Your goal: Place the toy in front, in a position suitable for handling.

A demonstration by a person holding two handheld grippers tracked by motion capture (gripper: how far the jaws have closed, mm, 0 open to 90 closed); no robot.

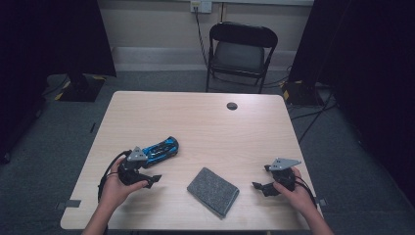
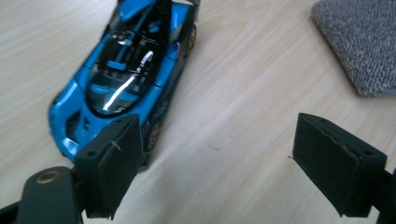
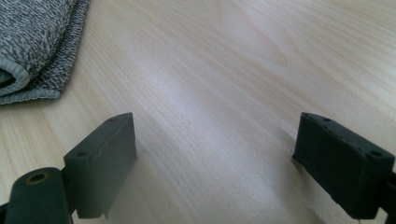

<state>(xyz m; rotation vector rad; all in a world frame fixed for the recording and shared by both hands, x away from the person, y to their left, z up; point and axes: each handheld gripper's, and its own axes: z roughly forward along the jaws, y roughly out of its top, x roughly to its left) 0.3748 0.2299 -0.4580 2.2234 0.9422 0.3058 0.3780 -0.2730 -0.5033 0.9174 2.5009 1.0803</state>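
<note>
A pale wooden table with rounded corners carries two things within reach of the person's hands: a glossy blue and black toy sports car toward the left, and a folded grey speckled cloth lying flat near the front edge, roughly midway between the two hands. The left gripper is held just in front of the car, its jaws spread wide with nothing between them; in the left gripper view the car lies just beyond the left-hand jaw, nose toward the camera, resting on the table and not clasped, while a corner of the cloth shows at the upper right, well apart from the car. The right gripper sits near the table's right front corner, pointing toward the cloth, and its jaws likewise stand wide apart over bare wood (nothing is caught in them). In the right gripper view the cloth lies at the upper left, its folded, stitched edge turned toward the gripper, near the jaws but not touching them. On the carpeted floor beyond the table stands a black folding chair, and a small dark round cap is set into the tabletop near its far edge.
</note>
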